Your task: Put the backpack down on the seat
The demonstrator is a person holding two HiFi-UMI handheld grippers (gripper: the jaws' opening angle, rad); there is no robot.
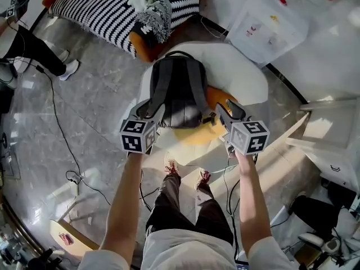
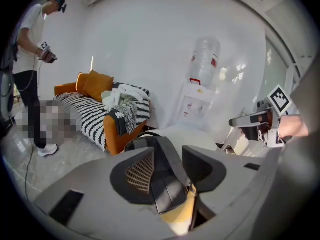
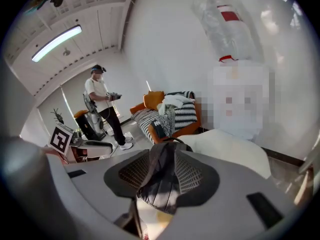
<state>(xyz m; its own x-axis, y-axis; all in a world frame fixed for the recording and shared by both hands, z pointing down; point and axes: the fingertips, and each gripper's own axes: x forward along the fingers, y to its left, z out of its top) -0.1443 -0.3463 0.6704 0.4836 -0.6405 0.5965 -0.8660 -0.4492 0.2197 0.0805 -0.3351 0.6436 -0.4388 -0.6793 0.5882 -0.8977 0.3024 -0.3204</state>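
A dark grey backpack (image 1: 179,91) stands upright on the seat (image 1: 194,135), a white round chair with a yellow-orange cushion. Its straps face me. My left gripper (image 1: 152,112) hangs at the pack's lower left edge, and in the left gripper view its jaws stand apart with a strap of the backpack (image 2: 167,176) showing through the gap beyond them. My right gripper (image 1: 228,112) is just off the pack's lower right corner, clear of it. In the right gripper view the backpack (image 3: 162,184) shows ahead between parted jaws. Neither gripper's pads press on anything.
A black-and-white striped sofa (image 1: 112,13) with orange cushions stands behind the chair. A person (image 1: 34,46) stands at the far left, with cables (image 1: 62,134) across the marble floor. A water dispenser (image 2: 200,91) is against the wall, and white furniture (image 1: 332,145) on the right.
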